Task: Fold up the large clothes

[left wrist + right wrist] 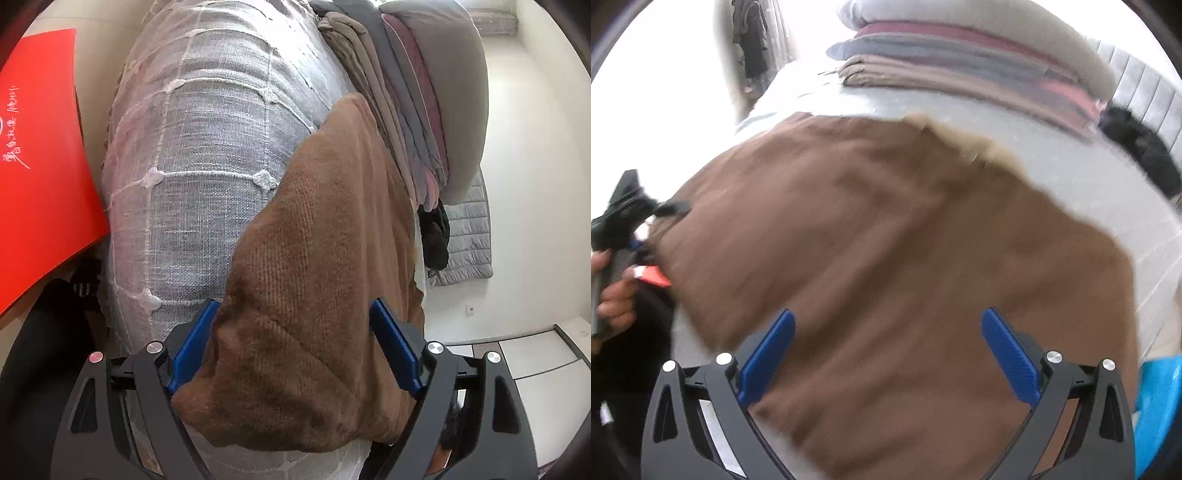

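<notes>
Your brown fleece garment (pixel 317 266) lies on the grey checked bedspread (pixel 199 155), just in front of the stack of folded clothes (pixel 406 110) at the far end. It looks partly folded: one narrowed end sits between the spread fingers of your left claw (pixel 295 347), which stands released around it. Your right claw (pixel 886 354) hovers released over the broad middle of the garment (pixel 886 229). The stack suggests earlier pieces are done; this one needs more folds and stacking.
</notes>
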`<state>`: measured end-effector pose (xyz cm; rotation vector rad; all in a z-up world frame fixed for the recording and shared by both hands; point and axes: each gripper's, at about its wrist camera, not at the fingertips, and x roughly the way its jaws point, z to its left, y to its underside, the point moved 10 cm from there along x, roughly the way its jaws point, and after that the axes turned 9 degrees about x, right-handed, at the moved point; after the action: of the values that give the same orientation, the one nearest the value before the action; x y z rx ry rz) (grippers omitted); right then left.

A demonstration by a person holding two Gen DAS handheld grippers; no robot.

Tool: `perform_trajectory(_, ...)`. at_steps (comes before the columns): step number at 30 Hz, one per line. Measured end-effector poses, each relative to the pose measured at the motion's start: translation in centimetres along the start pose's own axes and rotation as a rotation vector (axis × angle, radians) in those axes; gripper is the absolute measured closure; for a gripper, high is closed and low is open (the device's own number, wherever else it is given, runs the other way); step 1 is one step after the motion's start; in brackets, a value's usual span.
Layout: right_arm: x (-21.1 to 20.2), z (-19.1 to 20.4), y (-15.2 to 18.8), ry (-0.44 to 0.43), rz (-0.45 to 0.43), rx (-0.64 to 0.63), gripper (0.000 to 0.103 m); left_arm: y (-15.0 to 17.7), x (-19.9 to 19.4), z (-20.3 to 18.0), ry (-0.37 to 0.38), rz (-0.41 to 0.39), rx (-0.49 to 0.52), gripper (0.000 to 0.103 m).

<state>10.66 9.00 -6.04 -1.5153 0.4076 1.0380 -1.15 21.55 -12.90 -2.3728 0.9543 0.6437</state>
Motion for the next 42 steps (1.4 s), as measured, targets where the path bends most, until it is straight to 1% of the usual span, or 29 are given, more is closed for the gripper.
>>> perform_trajectory(1, 0.4, -1.1, -0.4, 0.033, 0.001, 0.006, 0.005, -0.1, 0.0, -0.1, -0.003, -0.002, 0.002, 0.024)
perform_trajectory(2, 1.6, -1.9, -0.9, 0.071, 0.013, 0.019, 0.005, -0.1, 0.0, -0.2, -0.007, -0.005, 0.004, 0.024)
perform_trajectory(4, 4.7, -3.0, -1.4, 0.109, 0.045, 0.035, 0.005, -0.1, 0.0, -0.1, -0.011, -0.01, 0.003, 0.024)
perform_trajectory(5, 6.0, -4.0, -0.2, 0.113, 0.105, 0.045, 0.005, -0.1, 0.0, -0.1, -0.012, -0.011, 0.003, 0.024)
perform_trajectory(6, 7.7, -4.1, 0.6, 0.081, 0.137, 0.078, 0.005, -0.2, 0.1, -0.1, -0.013, -0.012, 0.004, 0.024)
perform_trajectory(7, 7.7, -4.3, 0.6, 0.051, 0.115, 0.104, 0.005, -0.2, 0.1, -0.2, -0.014, -0.016, 0.006, 0.024)
perform_trajectory(9, 7.7, -4.7, 0.6, 0.014, 0.111, 0.132, 0.005, -0.4, 0.0, -0.3, -0.017, -0.027, 0.018, 0.024)
perform_trajectory(10, 7.7, -4.8, 0.6, 0.006, 0.11, 0.137, 0.005, -0.5, -0.1, -0.5, -0.016, -0.041, 0.03, 0.027)
perform_trajectory(11, 7.6, -4.8, 0.7, 0.007, 0.107, 0.134, 0.005, -0.7, -0.2, -0.7, -0.013, -0.053, 0.04, 0.032)
perform_trajectory(12, 7.6, -4.9, 0.7, 0.008, 0.102, 0.133, 0.005, -0.8, -0.4, -1.1, -0.001, -0.064, 0.056, 0.043)
perform_trajectory(15, 7.5, -5.1, 0.9, -0.003, 0.095, 0.14, 0.005, -1.1, -0.8, -1.5, 0.018, -0.084, 0.072, 0.054)
perform_trajectory(17, 7.2, -5.3, 0.6, -0.016, 0.099, 0.147, 0.005, -1.1, -0.8, -1.5, 0.026, -0.083, 0.063, 0.055)
perform_trajectory(18, 6.5, -5.4, 0.4, -0.027, 0.081, 0.158, 0.005, -1.1, -0.8, -1.4, 0.029, -0.083, 0.056, 0.055)
perform_trajectory(20, 4.3, -5.4, -0.7, -0.076, 0.001, 0.198, 0.005, -1.1, -0.9, -1.3, 0.039, -0.083, 0.044, 0.056)
perform_trajectory(22, 3.2, -5.3, -0.9, -0.094, -0.031, 0.206, 0.005, -1.1, -1.0, -1.3, 0.044, -0.086, 0.043, 0.057)
perform_trajectory(23, 3.6, -5.2, -0.4, -0.072, -0.009, 0.189, 0.005, -1.1, -1.0, -1.4, 0.045, -0.089, 0.047, 0.058)
perform_trajectory(25, 6.2, -4.8, 1.5, -0.014, 0.104, 0.131, 0.005, -1.1, -1.0, -1.5, 0.043, -0.091, 0.049, 0.058)
perform_trajectory(26, 6.2, -4.6, 1.6, 0.002, 0.083, 0.117, 0.005, -1.1, -0.9, -1.5, 0.046, -0.091, 0.048, 0.058)
perform_trajectory(27, 6.1, -4.7, 1.6, 0.002, 0.085, 0.117, 0.005, -1.0, -0.9, -1.5, 0.041, -0.092, 0.046, 0.058)
perform_trajectory(29, 5.6, -4.8, 1.4, -0.017, 0.081, 0.136, 0.005, -0.9, -0.9, -1.2, 0.042, -0.09, 0.027, 0.058)
perform_trajectory(31, 4.3, -5.0, 0.7, -0.072, 0.039, 0.178, 0.005, -0.9, -0.8, -1.0, 0.048, -0.086, 0.012, 0.058)
perform_trajectory(33, 2.1, -3.9, -0.7, -0.296, -0.011, 0.261, 0.005, -0.8, -0.8, -1.0, 0.051, -0.088, 0.016, 0.058)
perform_trajectory(34, 0.9, -3.3, -1.5, -0.438, -0.025, 0.311, 0.005, -0.8, -0.8, -1.0, 0.052, -0.089, 0.018, 0.058)
perform_trajectory(35, 0.3, -2.9, -2.1, -0.526, -0.024, 0.335, 0.005, -0.8, -0.8, -1.0, 0.053, -0.09, 0.015, 0.058)
perform_trajectory(37, 0.0, -2.0, -3.0, -0.696, 0.021, 0.396, 0.005, -0.9, -0.8, -1.0, 0.057, -0.092, 0.006, 0.058)
perform_trajectory(39, 0.7, -1.1, -3.3, -0.799, 0.082, 0.417, 0.005, -0.9, -0.9, -1.2, 0.065, -0.102, 0.018, 0.058)
perform_trajectory(40, 1.6, -0.4, -2.9, -0.82, 0.134, 0.419, 0.005, -0.9, -1.0, -1.5, 0.07, -0.107, 0.032, 0.058)
perform_trajectory(41, 3.7, 0.2, -1.8, -0.784, 0.228, 0.419, 0.005, -1.0, -1.2, -1.9, 0.077, -0.116, 0.05, 0.058)
perform_trajectory(42, 5.3, 0.6, -0.9, -0.741, 0.284, 0.41, 0.005, -1.1, -1.4, -2.4, 0.086, -0.124, 0.066, 0.062)
